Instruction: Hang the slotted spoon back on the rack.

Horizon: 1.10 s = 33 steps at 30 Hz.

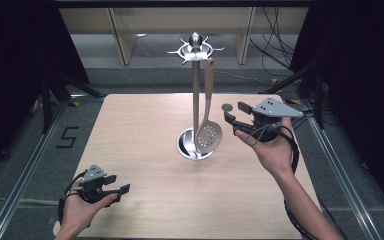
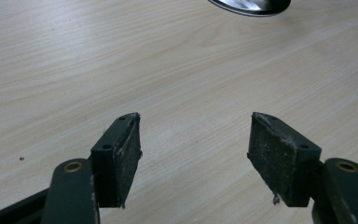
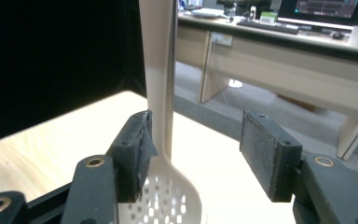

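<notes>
Each black claw (image 1: 105,185) (image 1: 236,116) is topped by a grey three-cornered plate, trailed by black cable; brass-ringed pivots and worn dark pads (image 2: 127,154) are seen.

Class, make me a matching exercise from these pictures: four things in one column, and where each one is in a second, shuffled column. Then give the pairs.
1. slotted spoon
2. utensil stand
3. left gripper
4. right gripper

A. table's middle
B. near left corner, low over the table
C. hanging from the top ring
D. raised, right of the spoon

Pairs: 1-C, 2-A, 3-B, 4-D
</notes>
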Tool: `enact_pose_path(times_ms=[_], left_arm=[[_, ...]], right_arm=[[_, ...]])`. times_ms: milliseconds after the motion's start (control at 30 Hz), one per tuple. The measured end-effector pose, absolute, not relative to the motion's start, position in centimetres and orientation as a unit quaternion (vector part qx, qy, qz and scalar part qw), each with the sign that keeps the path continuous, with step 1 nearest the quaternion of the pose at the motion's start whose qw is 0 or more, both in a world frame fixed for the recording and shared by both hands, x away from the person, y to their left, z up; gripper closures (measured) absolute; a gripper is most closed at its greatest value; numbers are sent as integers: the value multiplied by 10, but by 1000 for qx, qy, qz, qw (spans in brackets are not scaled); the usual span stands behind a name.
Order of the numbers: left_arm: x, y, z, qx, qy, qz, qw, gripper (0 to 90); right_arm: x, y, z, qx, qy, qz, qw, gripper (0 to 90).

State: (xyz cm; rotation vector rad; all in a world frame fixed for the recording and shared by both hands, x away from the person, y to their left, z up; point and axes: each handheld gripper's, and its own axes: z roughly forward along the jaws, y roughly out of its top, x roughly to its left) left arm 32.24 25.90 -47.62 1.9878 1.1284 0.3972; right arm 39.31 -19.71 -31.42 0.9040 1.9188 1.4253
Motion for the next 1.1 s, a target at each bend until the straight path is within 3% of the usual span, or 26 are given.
enact_pose_path(times_ms=[600,900,1100], left_arm=[[323,257,-477,784,449,154,401,333],[323,257,-477,785,448,153,400,332],[323,257,-476,793,439,151,395,330]], right_arm=[[364,-255,-400,403,754,463,235,423],[356,-281,-446,448,748,433,229,456],[355,-287,-457,472,748,419,205,475]])
